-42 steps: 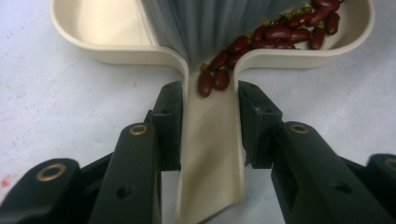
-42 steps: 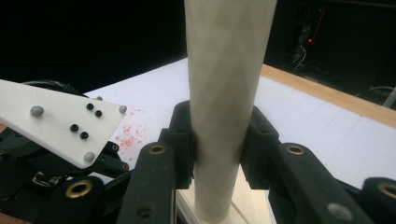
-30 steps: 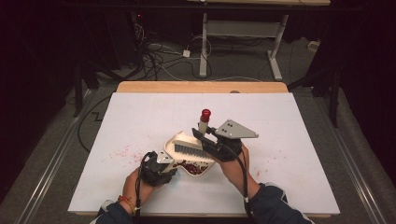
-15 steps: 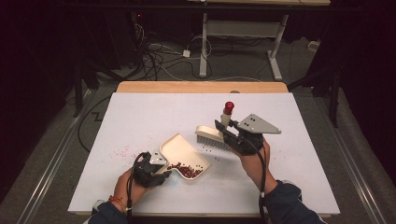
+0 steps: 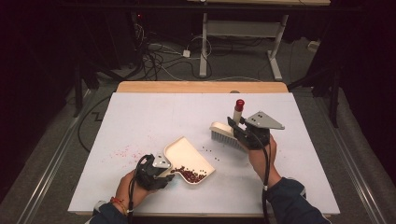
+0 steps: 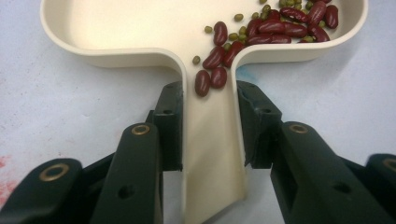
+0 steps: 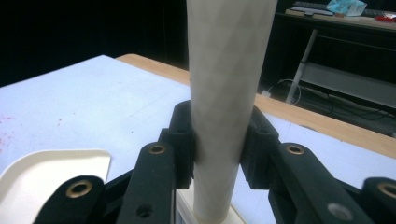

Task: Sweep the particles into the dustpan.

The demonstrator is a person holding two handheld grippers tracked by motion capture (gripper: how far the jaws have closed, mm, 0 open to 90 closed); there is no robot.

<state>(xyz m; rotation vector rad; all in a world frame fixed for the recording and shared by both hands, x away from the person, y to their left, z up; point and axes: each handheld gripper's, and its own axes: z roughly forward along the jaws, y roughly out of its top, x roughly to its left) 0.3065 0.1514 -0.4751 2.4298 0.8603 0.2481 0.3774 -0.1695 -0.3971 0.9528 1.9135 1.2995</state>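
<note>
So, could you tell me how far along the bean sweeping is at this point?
Mostly done: a pile of kidney beans and small green beans already sits in the cream dustpan, whose handle the left gripper clamps. The right gripper holds the brush by its handle. A few stray beans lie on the table between brush and pan, yet to be swept in.

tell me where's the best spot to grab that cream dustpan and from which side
Probably by its narrow handle, coming from the handle end, opposite the open lip. The dustpan lies flat on the table, and the handle is a slim channel that two jaws can span, as the left gripper does now. Beans sit in the wide tray, so keep it level.
</note>
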